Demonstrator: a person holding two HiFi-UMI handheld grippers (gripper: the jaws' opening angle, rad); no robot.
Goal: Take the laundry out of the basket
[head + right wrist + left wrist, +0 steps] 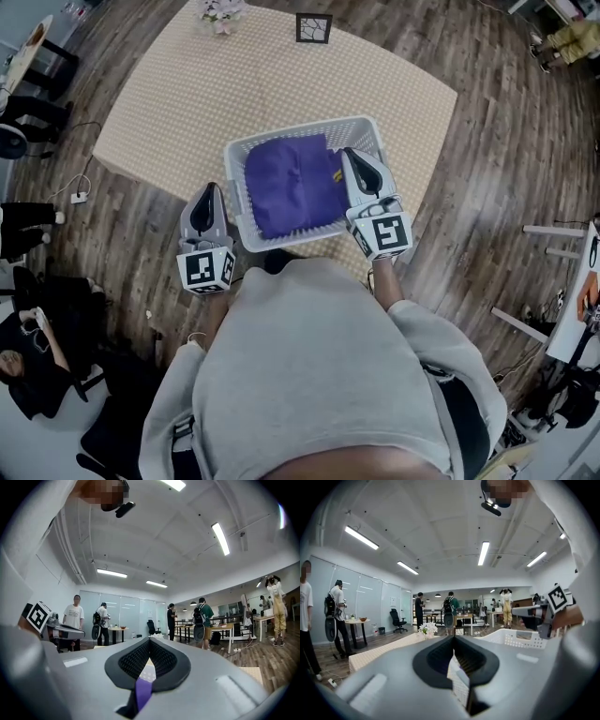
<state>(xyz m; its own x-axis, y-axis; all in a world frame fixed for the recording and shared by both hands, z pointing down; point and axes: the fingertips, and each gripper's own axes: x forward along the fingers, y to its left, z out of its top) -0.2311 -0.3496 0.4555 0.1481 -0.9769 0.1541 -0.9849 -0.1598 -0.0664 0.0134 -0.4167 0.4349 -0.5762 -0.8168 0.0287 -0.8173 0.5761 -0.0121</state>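
purple laundry [291,187] lies flat in the basket [246,150] on the counter [178,94]. the right claw [349,153], pressed together, hovers over its right edge, nearer; the left claw [211,189], also pressed together, is outside the left wall.

The person wears a light grey sweatshirt [309,375]. The left gripper [211,187] and right gripper [346,152] are grey, each bearing a black-and-white marker cube [205,270].
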